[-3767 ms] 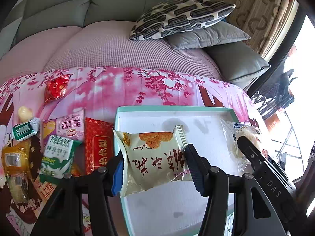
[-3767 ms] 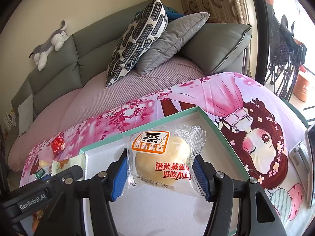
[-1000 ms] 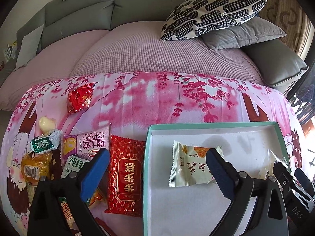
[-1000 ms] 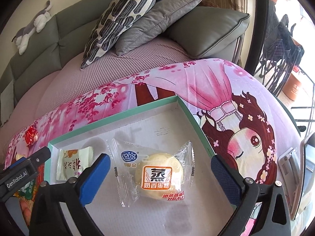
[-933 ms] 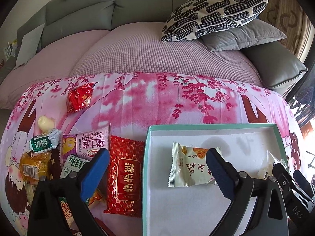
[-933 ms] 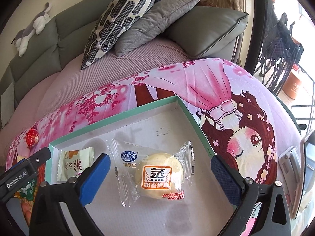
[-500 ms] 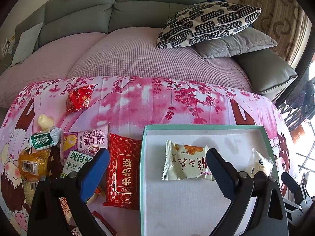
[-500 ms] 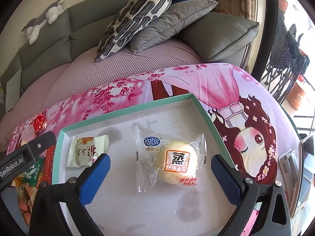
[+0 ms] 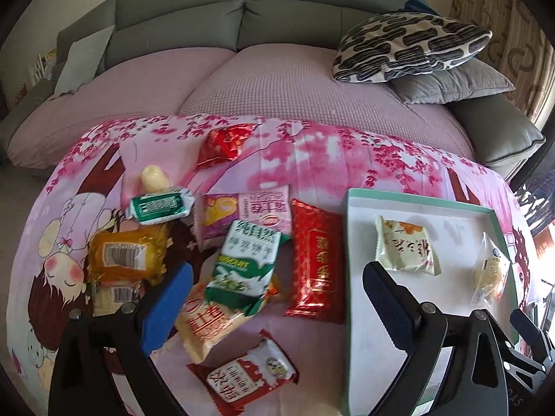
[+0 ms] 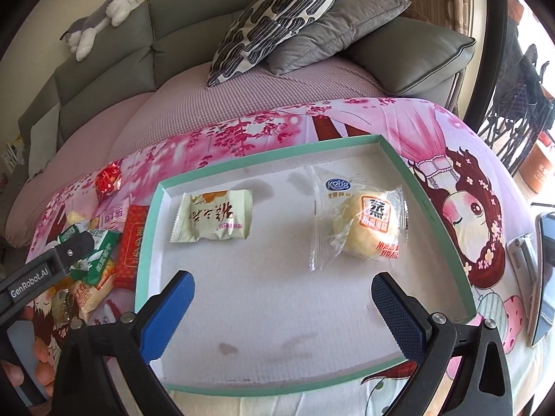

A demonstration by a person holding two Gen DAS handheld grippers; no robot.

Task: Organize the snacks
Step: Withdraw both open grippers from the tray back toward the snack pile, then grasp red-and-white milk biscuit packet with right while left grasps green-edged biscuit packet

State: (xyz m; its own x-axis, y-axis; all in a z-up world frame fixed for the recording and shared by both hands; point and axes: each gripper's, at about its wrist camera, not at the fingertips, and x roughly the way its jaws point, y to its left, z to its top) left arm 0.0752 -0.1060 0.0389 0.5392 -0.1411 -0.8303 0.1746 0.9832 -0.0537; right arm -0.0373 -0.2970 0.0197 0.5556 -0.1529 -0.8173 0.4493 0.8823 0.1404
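A white tray with a teal rim (image 9: 416, 196) (image 10: 263, 168) lies on the pink printed cloth. It holds a cream pastry packet (image 9: 406, 249) (image 10: 213, 220) and a steamed cake in a clear wrapper (image 9: 491, 274) (image 10: 367, 232). Left of the tray lies a pile of snacks: a green-and-white packet (image 9: 246, 260), a long red packet (image 9: 317, 256), a pink packet (image 9: 249, 211), an orange packet (image 9: 121, 256) and a red-and-white packet (image 9: 249, 374). My left gripper (image 9: 277, 277) hangs open above the pile. My right gripper (image 10: 282, 284) is open over the tray's near half, holding nothing.
A small red foil packet (image 9: 225, 142) lies apart at the far side of the cloth. A phone (image 10: 544, 270) rests at the right edge. Behind is a grey sofa with a patterned pillow (image 10: 277, 17). A hand's fingers (image 10: 38, 357) show at lower left.
Both grippers let go of their snacks, which now lie in the tray. Over the last second the left gripper swung left over the pile; the right drew back slightly.
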